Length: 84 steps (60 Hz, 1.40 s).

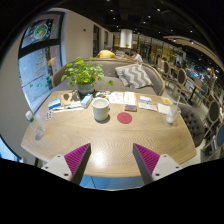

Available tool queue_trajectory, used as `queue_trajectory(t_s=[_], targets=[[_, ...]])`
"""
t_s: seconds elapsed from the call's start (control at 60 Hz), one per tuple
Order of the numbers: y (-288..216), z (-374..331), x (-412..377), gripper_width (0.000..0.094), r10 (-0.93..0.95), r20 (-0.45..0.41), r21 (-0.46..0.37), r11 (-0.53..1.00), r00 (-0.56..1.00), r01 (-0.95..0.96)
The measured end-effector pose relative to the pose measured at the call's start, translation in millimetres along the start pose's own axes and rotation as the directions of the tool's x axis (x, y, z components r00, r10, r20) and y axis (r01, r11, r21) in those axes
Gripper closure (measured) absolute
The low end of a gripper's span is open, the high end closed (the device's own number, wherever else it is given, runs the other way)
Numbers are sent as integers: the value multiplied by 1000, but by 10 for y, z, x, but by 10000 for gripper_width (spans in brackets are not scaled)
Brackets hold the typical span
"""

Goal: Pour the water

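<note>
On the pale wooden table (pixel 100 140) in this lounge, the white cup (pixel 101 109) stands upright well beyond the gripper (pixel 109 161), straight ahead and slightly left, whose fingers gape wide, holding nothing.

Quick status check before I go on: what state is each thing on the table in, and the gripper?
Gripper: open, holding nothing, short of the table.
Mug: upright on the table, contents not visible.
Red coaster: flat, nothing on it.
Glass: upright, near the right edge.
Potted plant: upright at the far side.
Papers: lying flat.
</note>
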<state>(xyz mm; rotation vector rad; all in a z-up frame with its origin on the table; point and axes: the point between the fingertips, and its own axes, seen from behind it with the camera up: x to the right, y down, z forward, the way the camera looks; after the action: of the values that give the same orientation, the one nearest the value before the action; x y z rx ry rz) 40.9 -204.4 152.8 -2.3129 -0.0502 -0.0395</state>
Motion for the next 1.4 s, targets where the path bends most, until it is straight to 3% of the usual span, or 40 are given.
queue_trajectory(t_s=[0.333, 0.583, 0.833, 1.1, 1.25, 1.4], targets=[[318, -52, -927, 79, 8, -38, -46, 999, 999, -10], [549, -35, -2462, 79, -2, 53, -33, 999, 999, 4], [297, 303, -3822, 78, 3, 152, 82, 997, 988, -15], [-77, 1218, -4186, 78, 63, 106, 185, 979, 992, -82], [-83, 1595, -4268, 165, 68, 86, 206, 975, 994, -84], [-147, 1717, -4228, 394, 73, 54, 246, 966, 996, -84]])
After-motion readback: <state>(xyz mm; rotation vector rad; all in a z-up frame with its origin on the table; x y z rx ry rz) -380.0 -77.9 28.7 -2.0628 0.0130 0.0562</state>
